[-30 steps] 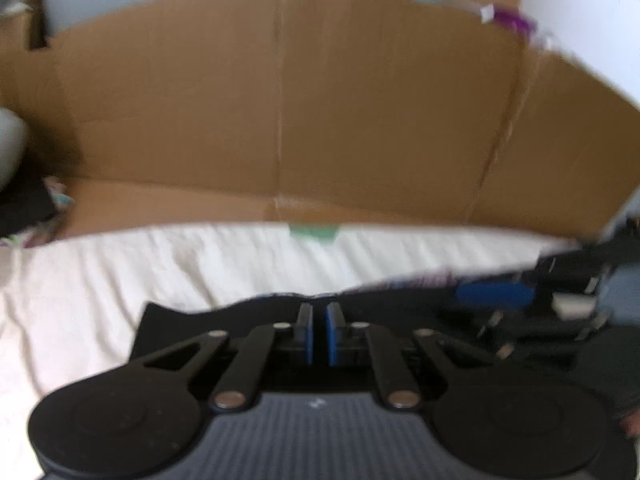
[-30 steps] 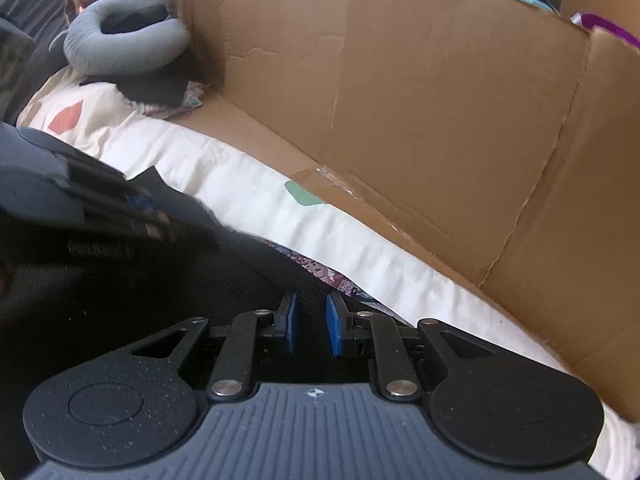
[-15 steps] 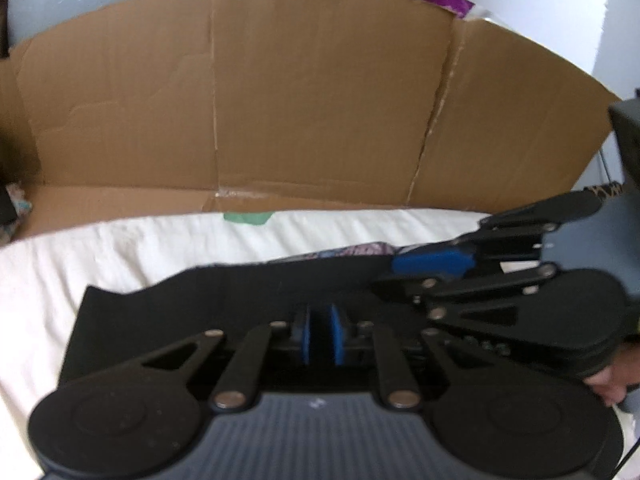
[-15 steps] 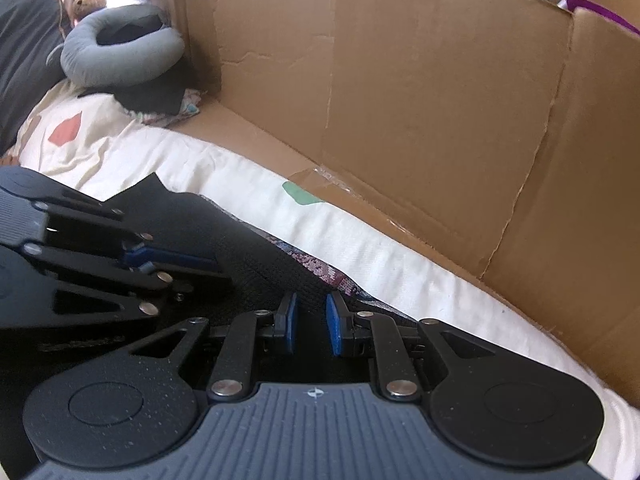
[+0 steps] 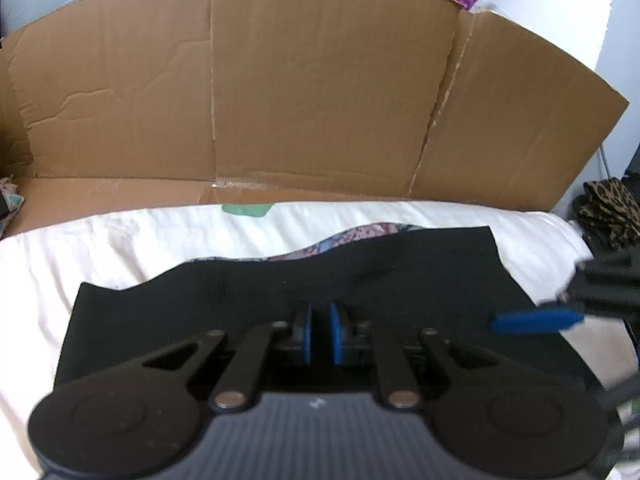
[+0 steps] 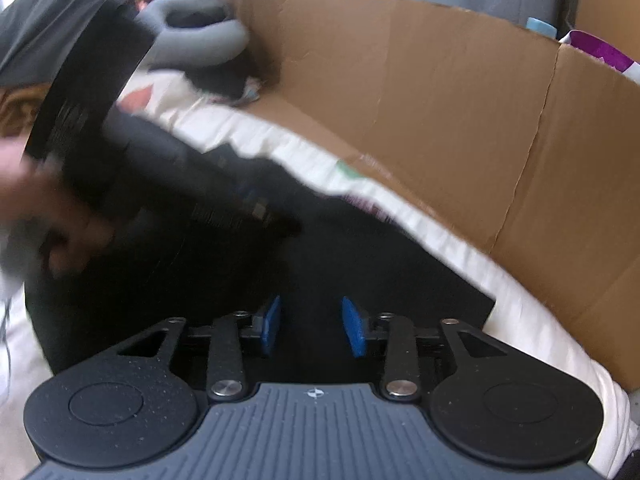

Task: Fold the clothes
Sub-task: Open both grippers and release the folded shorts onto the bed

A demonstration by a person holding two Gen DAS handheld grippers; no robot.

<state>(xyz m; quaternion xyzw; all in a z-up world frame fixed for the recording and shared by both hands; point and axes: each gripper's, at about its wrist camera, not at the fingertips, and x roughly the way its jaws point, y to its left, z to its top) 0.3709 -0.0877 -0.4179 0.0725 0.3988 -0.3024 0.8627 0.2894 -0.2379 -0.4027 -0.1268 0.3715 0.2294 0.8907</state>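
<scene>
A black garment (image 5: pixel 400 272) lies spread on the white sheet (image 5: pixel 160 240), with a strip of patterned fabric (image 5: pixel 360 236) peeking out at its far edge. My left gripper (image 5: pixel 320 332) sits low over the garment's near part, its blue pads pinched to a narrow slit on the dark cloth. In the right wrist view the garment (image 6: pixel 380 272) fills the ground under my right gripper (image 6: pixel 312 326), whose jaws are opening, with nothing pressed between them. A blurred hand holds the left gripper (image 6: pixel 276 220) to its left. The right gripper's blue finger (image 5: pixel 536 320) shows at the left view's right edge.
A tall cardboard wall (image 5: pixel 320 100) stands along the far side of the bed. A grey neck pillow (image 6: pixel 200 44) and dark clothes lie at the far left corner. A leopard-print item (image 5: pixel 608 208) sits beyond the sheet's right edge.
The right gripper's jaws have spread wide, and it has drawn away to the right of the left gripper. The black garment now lies flatter and more spread out.
</scene>
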